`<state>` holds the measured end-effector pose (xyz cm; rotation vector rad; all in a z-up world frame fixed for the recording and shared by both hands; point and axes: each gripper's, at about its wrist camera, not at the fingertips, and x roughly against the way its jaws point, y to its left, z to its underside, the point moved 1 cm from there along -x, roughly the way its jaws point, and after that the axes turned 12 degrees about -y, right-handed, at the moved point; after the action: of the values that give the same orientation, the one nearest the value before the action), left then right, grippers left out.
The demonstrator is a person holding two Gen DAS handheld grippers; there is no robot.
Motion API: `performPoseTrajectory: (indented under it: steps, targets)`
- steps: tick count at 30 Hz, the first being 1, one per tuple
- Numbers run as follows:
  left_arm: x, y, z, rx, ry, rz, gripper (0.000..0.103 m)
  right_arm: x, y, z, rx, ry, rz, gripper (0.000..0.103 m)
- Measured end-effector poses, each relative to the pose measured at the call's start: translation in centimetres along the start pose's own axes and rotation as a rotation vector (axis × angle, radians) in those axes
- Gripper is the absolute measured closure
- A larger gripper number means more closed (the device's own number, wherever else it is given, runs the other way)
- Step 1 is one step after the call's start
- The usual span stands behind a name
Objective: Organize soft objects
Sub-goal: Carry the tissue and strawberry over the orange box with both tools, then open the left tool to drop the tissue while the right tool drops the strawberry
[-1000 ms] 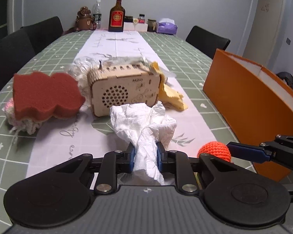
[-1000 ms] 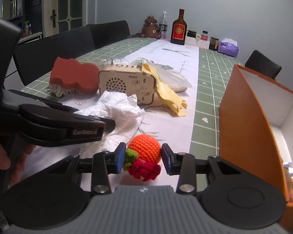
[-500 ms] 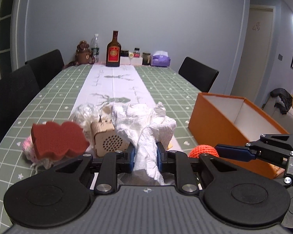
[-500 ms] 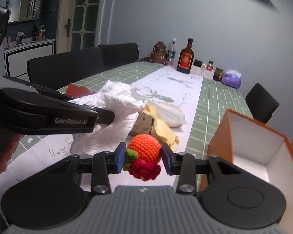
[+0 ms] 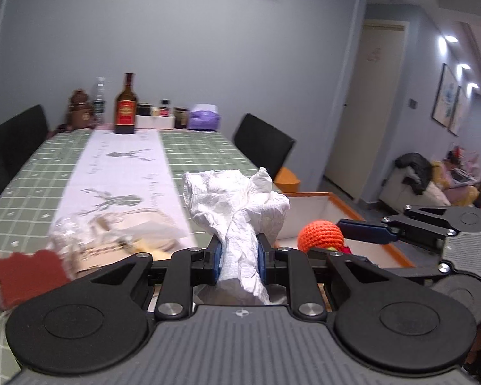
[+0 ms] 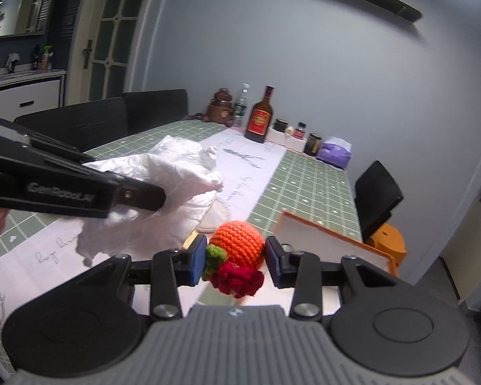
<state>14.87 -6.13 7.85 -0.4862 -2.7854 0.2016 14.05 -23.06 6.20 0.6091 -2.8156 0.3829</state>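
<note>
My left gripper (image 5: pixel 239 258) is shut on a crumpled white tissue (image 5: pixel 237 205) and holds it high above the table. It also shows in the right wrist view (image 6: pixel 163 179). My right gripper (image 6: pixel 235 261) is shut on an orange crocheted ball (image 6: pixel 237 240) with green and red knitted parts. The ball also shows in the left wrist view (image 5: pixel 320 234), to the right of the tissue. The orange box (image 5: pixel 333 205) with a white inside lies below and behind both grippers. A red sponge (image 5: pixel 29 272) and a wooden radio (image 5: pixel 112 243) lie blurred on the table at the left.
A long green checked table (image 5: pixel 32 186) with a white runner stretches away. A brown bottle (image 5: pixel 125 106), jars and a purple tissue box (image 5: pixel 204 118) stand at its far end. Black chairs (image 5: pixel 263 147) line both sides. An orange stool (image 6: pixel 388 240) stands beyond the box.
Both grippers have risen and tilted up with their loads. The table objects have dropped low in view and the box's open inside now lies below the grippers.
</note>
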Motion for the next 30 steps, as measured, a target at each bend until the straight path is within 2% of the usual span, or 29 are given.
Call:
performPoseTrajectory:
  steps: [4, 9, 12, 17, 22, 27, 30]
  targets:
    - [-2.1, -2.5, -1.0, -0.029, 0.037, 0.077, 0.080, -0.2, -4.3, 0.2, -0.046, 0.039, 0.054, 0.064]
    - [-6.1, -6.0, -0.6, -0.098, 0.121, 0.147, 0.080, -1.6, -8.4, 1.9, -0.091, 0.142, 0.084, 0.064]
    - [-8.8, -7.3, 0.5, -0.140, 0.191, 0.151, 0.080, -3.1, -9.8, 3.5, -0.091, 0.206, 0.086, 0.064]
    - [-12.7, -7.4, 2.5, -0.173, 0.305, 0.128, 0.080, -5.8, -10.8, 5.6, -0.084, 0.292, 0.063, 0.064]
    - [-14.9, -7.6, 3.5, -0.246, 0.385, 0.107, 0.080, -8.4, -11.2, 7.5, -0.058, 0.366, 0.022, 0.064]
    - [-17.2, -8.2, 4.5, -0.286, 0.488, 0.126, 0.079, -10.3, -11.8, 8.9, -0.050, 0.454, -0.010, 0.064]
    - [-18.3, -8.2, 5.3, -0.303, 0.543, 0.113, 0.079, -11.1, -12.2, 9.6, -0.061, 0.496, -0.023, 0.064]
